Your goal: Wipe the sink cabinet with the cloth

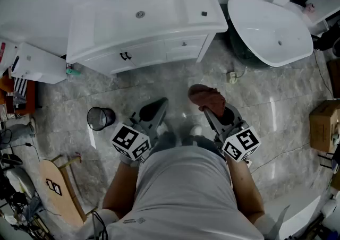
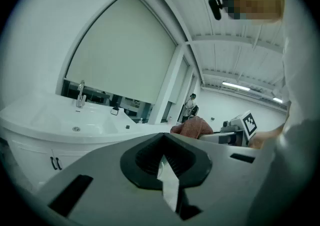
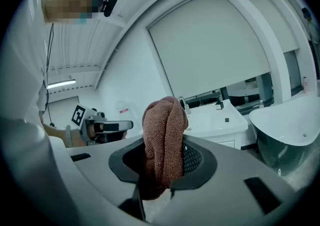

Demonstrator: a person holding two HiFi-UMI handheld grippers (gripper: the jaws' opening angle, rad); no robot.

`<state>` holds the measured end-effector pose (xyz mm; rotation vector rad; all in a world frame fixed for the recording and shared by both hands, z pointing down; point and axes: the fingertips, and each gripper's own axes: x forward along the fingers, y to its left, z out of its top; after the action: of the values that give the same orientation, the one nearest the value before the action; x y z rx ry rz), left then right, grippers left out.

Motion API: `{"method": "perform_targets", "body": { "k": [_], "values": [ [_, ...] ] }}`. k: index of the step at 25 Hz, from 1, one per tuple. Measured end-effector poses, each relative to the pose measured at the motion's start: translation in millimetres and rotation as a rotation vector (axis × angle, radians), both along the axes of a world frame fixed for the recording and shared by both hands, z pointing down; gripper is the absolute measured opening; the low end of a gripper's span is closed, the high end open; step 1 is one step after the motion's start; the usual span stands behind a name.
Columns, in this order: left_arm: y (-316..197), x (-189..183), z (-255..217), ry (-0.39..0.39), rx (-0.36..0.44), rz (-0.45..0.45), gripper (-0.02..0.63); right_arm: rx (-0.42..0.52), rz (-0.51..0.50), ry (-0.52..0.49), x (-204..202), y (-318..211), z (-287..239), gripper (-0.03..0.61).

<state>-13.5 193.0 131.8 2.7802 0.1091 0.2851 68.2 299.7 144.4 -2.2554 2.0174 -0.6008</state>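
On the grey stone floor [image 1: 265,101], you hold both grippers low in front of you: your left gripper [image 1: 159,106] with jaws pressed together on nothing, your right gripper [image 1: 210,111] clamped on the bunched brown cloth [image 1: 206,96]. Farther off stands the white sink cabinet [image 1: 159,53], well apart from the cloth, with a bathtub [image 1: 271,32] to its right.
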Motion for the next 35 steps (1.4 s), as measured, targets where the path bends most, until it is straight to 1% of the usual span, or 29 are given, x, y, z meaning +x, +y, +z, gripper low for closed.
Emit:
{"method": "perform_targets", "body": {
  "k": [7, 12, 15, 18, 20, 23, 27, 31, 35],
  "values": [
    [-27, -14, 2, 0.009, 0.009, 0.02, 0.012, -0.01, 0.009, -0.008, -16, -30, 4, 0.121],
    [-59, -24, 3, 0.039, -0.027, 0.024, 0.012, -0.009, 0.044, -0.051, -20, -58, 7, 0.121],
    [-79, -31, 9, 0.035, -0.052, 0.026, 0.012, -0.012, 0.042, -0.045, -24, -78, 7, 0.121],
    [-92, -35, 12, 0.035, -0.062, 0.03, 0.012, -0.02, 0.043, -0.035, -24, -92, 7, 0.121],
    [-99, -35, 13, 0.035, -0.065, 0.02, 0.012, -0.02, 0.047, -0.045, -20, -99, 8, 0.121],
    [-106, -30, 16, 0.028, -0.068, -0.003, 0.012, -0.023, 0.035, -0.064, -10, -106, 14, 0.123],
    [-111, -13, 17, 0.022, -0.059, -0.048, 0.012, -0.019, 0.004, -0.092, 14, -114, 22, 0.123],
    [-116, 12, 19, 0.008, -0.052, -0.136, 0.012, -0.028, -0.086, -0.12, 46, -128, 29, 0.121],
    [-119, 42, 23, -0.004, -0.067, -0.245, 0.012, -0.014, -0.177, -0.174, 86, -143, 27, 0.121]
  ]
}}
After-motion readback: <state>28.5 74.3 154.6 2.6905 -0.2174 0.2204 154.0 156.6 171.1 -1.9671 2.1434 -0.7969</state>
